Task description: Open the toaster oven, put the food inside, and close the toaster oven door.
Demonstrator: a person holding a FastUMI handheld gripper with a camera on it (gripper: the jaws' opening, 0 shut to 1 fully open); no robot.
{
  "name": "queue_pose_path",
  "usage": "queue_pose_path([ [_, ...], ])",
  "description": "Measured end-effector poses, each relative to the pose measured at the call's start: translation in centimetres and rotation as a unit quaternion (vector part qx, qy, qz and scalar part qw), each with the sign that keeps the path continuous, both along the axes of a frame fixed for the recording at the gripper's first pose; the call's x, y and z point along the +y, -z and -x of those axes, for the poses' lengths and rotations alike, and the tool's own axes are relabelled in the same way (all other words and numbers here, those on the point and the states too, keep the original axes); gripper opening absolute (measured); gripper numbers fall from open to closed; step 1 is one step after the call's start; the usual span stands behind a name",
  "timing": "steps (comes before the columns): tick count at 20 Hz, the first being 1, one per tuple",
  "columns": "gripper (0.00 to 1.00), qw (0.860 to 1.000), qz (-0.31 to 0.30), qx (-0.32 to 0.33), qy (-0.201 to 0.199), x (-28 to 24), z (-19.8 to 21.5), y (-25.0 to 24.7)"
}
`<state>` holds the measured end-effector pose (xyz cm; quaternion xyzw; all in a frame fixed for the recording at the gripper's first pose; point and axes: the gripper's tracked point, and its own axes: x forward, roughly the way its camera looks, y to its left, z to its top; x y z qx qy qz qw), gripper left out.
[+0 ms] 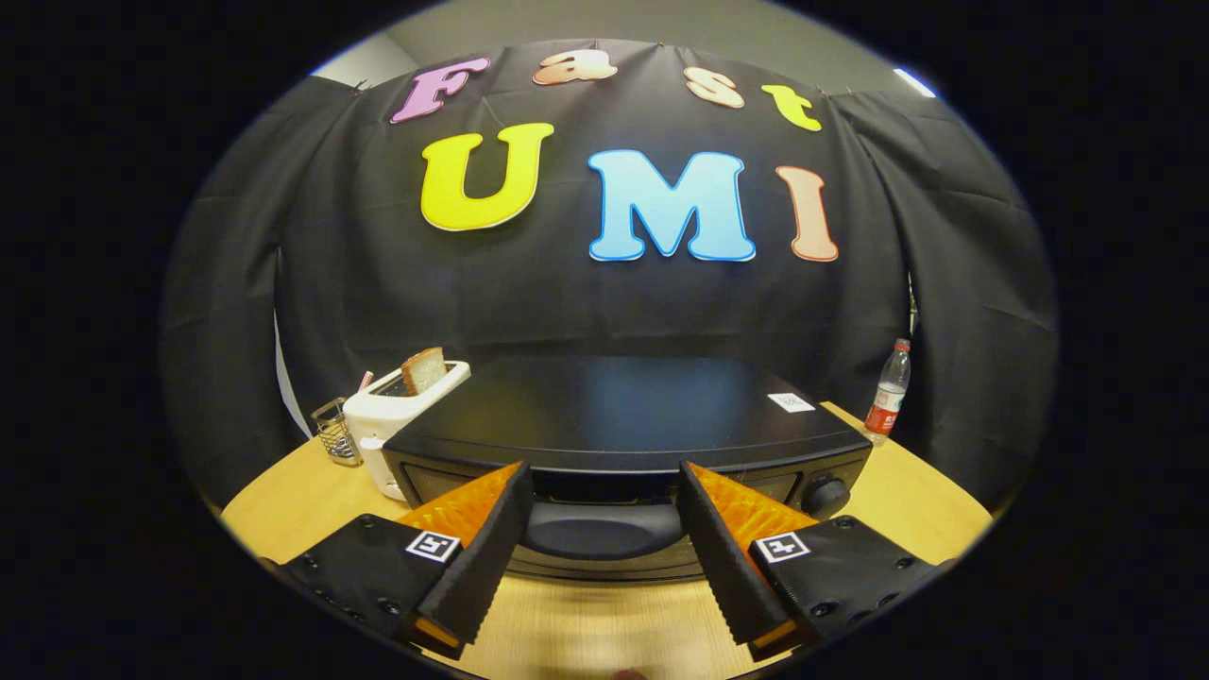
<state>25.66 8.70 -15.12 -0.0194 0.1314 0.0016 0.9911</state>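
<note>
Between the spread, empty fingers of the gripper (604,491) sits the door handle (603,531) of the toaster oven (628,416) — closed, on the table (604,623). Door probably stiff, hinged low — grip the handle's middle.

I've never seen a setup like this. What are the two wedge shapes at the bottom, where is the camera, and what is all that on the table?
The camera rides on a handheld gripper that a person carries, and looks forward along it. The two wedges are its fingers. They stand open and hold nothing. Just ahead of them on the wooden table sits a black toaster oven, its door handle showing between the fingers and a knob on its front. Beside it stands a white pop-up toaster with a slice of bread sticking up, and a small wire basket. On the other side, further back, stands a plastic bottle.
</note>
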Motion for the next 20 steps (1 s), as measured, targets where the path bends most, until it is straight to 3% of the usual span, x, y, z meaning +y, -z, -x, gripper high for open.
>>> queue_pose_path([
  [20,0.97,0.999,-0.005,0.033,-0.011,-0.1,8.0,4.1],
])
